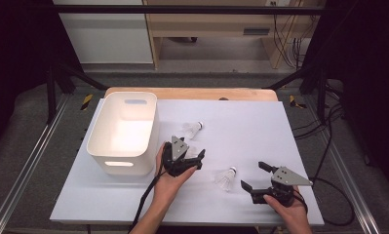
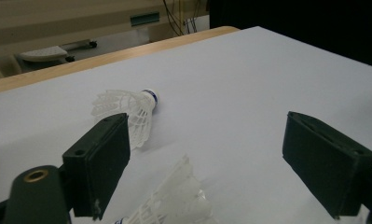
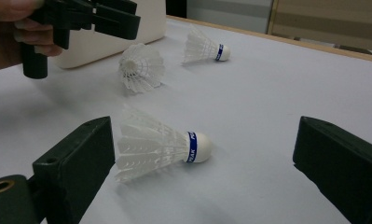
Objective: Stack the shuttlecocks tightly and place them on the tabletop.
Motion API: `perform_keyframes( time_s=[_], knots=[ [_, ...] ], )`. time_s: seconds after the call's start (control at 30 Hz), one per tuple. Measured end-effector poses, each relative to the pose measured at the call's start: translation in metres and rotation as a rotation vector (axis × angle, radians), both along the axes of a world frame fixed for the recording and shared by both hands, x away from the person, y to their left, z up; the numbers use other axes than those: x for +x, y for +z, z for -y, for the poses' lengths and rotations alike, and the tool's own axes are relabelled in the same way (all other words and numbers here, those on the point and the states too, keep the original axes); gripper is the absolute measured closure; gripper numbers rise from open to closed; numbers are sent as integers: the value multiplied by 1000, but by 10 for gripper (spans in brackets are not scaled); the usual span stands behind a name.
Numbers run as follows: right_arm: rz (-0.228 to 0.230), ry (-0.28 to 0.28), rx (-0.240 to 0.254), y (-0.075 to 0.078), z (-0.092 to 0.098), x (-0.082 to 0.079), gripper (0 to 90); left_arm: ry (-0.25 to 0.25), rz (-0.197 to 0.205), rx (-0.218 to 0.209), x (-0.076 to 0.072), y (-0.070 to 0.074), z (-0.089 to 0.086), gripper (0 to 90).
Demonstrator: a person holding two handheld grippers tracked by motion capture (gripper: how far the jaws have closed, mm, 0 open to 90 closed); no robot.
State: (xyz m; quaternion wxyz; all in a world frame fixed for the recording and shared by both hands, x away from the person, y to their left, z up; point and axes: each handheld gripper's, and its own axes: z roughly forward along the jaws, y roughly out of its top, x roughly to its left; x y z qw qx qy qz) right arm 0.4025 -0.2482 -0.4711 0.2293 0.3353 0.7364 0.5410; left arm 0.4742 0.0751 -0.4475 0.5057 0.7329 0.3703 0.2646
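Three white shuttlecocks lie on the white table top (image 1: 260,122). One shuttlecock (image 1: 193,129) rests near the bin's far corner, also seen ahead in the left gripper view (image 2: 127,109). My left gripper (image 1: 188,147) hovers open just over a second shuttlecock (image 2: 174,200), which lies loose below its jaws (image 3: 141,67). The third shuttlecock (image 1: 225,178) lies on its side, blue-banded cork to the right, in front of my right gripper (image 1: 255,175). In the right gripper view it lies (image 3: 160,147) between the wide-open jaws (image 3: 204,128), closer to the left one, untouched.
A white plastic bin (image 1: 124,131) with handle slots stands at the table's left, beside my left hand. A wooden edge (image 1: 192,92) runs along the back. Cables trail from both grippers toward the table's front edge.
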Motion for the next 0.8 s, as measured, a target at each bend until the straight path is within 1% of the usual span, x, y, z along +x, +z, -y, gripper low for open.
perform_keyframes(
  time_s=[0.07, 0.17, 0.3, 0.37, 0.43, 0.57, 0.7, 0.8],
  knots=[
    [-1, -1, 1, 0, 0, 0, 56, -8, 12, -17, -5, 0, -3, 136],
    [2, -2, -1, 0, 0, 0, 56, -16, 14, -41, -11, -1, -7, 119],
    [1, -3, -3, 0, 0, 0, 56, -25, 19, -56, -20, -4, -12, 106],
    [-5, -3, -3, 0, 0, 0, 56, -34, 22, -56, -24, -6, -14, 95],
    [-6, -4, -4, 0, 0, 0, 56, -38, 26, -42, -29, -8, -17, 85],
    [2, -7, -9, 0, 0, 0, 60, -43, 36, -36, -39, -14, -24, 66],
    [9, -10, -14, 0, -1, -1, 61, -48, 44, -55, -50, -16, -31, 65],
    [2, -9, -15, 0, -1, -1, 61, -58, 51, -62, -58, -18, -36, 65]
  ],
)
